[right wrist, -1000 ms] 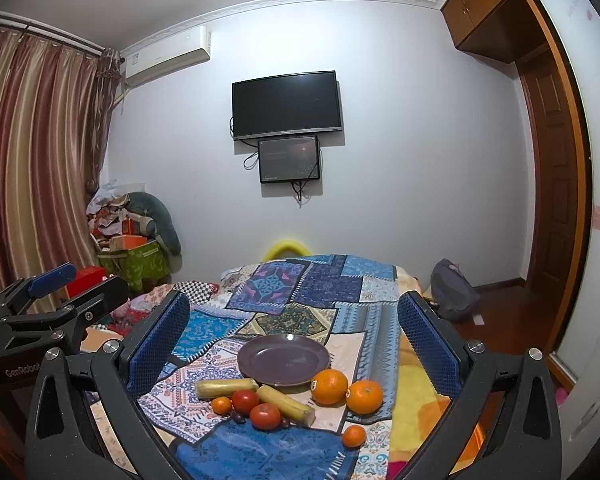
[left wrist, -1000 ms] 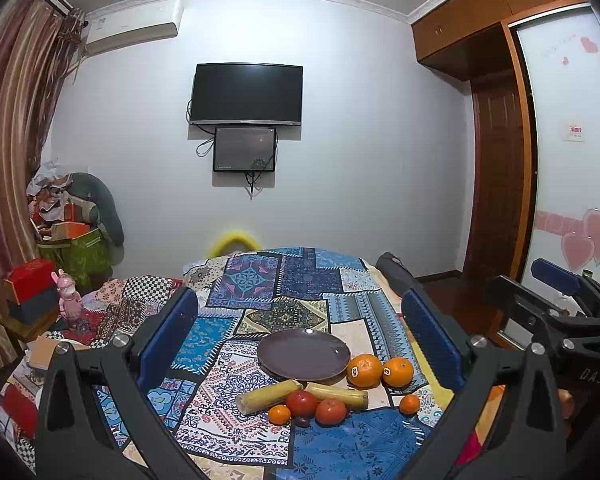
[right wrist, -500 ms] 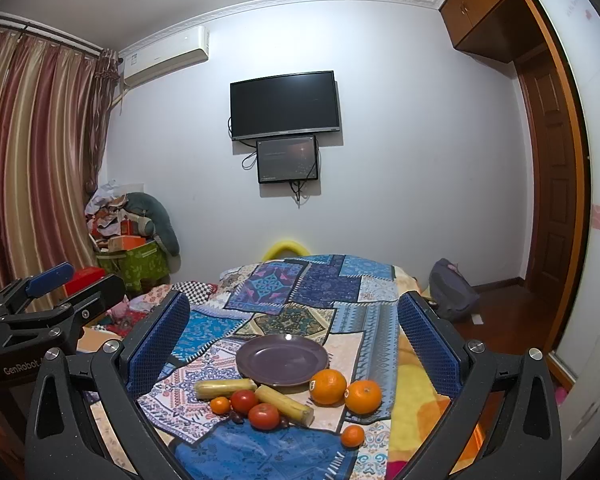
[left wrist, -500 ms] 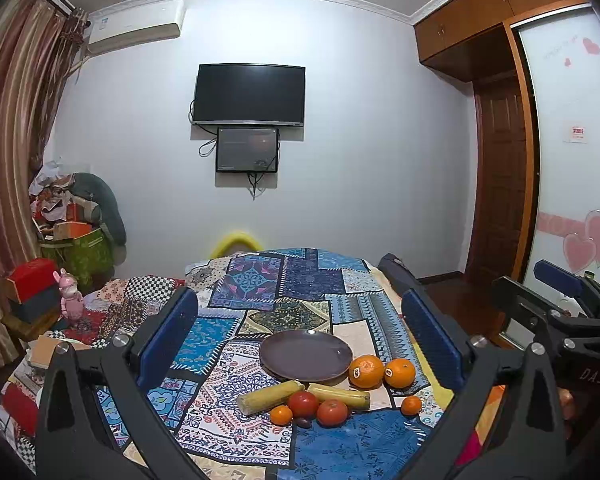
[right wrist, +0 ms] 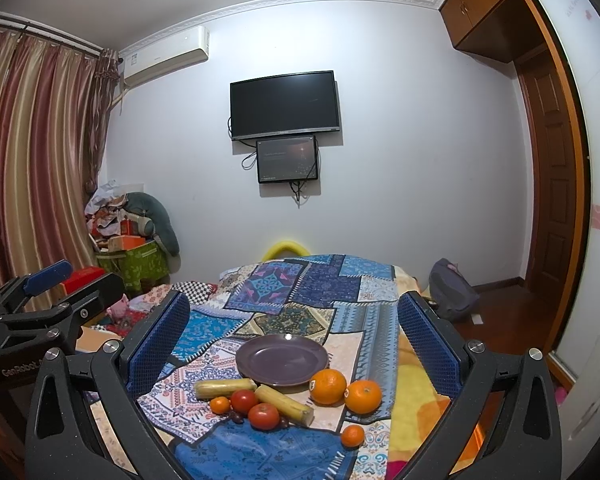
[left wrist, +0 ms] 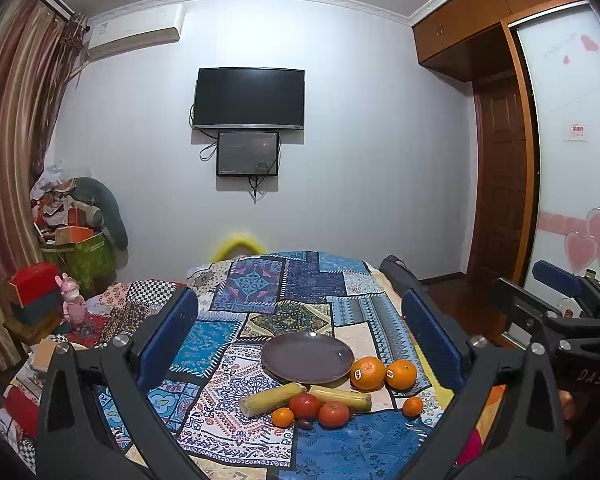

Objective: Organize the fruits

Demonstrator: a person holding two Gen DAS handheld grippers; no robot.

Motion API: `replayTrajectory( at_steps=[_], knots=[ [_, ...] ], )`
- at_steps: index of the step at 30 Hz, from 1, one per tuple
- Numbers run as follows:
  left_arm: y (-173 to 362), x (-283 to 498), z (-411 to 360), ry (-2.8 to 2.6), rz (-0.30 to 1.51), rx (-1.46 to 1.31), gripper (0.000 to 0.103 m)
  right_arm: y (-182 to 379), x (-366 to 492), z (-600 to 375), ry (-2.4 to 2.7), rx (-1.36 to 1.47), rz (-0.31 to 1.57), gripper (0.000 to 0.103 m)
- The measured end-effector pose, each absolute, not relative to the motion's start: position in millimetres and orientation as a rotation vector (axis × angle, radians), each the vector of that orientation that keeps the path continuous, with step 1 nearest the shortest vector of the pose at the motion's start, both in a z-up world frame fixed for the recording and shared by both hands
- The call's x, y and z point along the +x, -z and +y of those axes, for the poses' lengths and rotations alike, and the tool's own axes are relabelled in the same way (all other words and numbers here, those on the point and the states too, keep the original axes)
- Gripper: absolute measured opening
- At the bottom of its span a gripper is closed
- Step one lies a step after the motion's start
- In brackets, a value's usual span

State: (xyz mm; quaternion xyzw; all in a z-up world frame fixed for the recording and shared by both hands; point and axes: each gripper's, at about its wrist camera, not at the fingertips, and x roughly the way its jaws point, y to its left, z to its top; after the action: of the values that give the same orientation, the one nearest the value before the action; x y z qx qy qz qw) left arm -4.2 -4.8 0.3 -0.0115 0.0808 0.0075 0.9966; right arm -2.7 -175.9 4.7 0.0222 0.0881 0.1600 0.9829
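An empty dark purple plate (left wrist: 307,357) (right wrist: 282,359) lies on a patchwork cloth. In front of it sit two large oranges (left wrist: 367,373) (right wrist: 328,386), two red tomatoes (left wrist: 333,414) (right wrist: 263,416), two yellow-green stalk pieces (left wrist: 272,398) (right wrist: 289,400), small tangerines (left wrist: 413,406) (right wrist: 353,435) and dark grapes (right wrist: 237,418). My left gripper (left wrist: 300,344) is open and held back from the fruit with nothing in it. My right gripper (right wrist: 294,340) is open too, equally far back and empty. Each gripper shows at the edge of the other's view.
The patchwork cloth (left wrist: 260,292) covers a table that ends at a yellow chair back (left wrist: 238,242). Boxes and clutter (left wrist: 76,240) stand at the left by the curtain. A dark bag (right wrist: 452,290) lies on the floor near the wooden door (right wrist: 552,184).
Both views have shifted slightly; the fruit and plate have not moved, and both grippers stay open.
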Motion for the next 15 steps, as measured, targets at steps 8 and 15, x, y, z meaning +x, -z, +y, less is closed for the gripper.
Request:
replayTrajectory(
  at_steps=[8, 15],
  knots=[
    [-1.0, -5.4, -5.7, -0.018, 0.159, -0.023, 0.103, -4.3, -2.6, -173.9, -0.322, 0.039, 0.18, 0.103],
    [0.0, -1.6, -5.4, -0.018, 0.168, -0.032, 0.103, -3.2, -1.6, -173.2, -0.315, 0.032, 0.181, 0.103]
  ],
)
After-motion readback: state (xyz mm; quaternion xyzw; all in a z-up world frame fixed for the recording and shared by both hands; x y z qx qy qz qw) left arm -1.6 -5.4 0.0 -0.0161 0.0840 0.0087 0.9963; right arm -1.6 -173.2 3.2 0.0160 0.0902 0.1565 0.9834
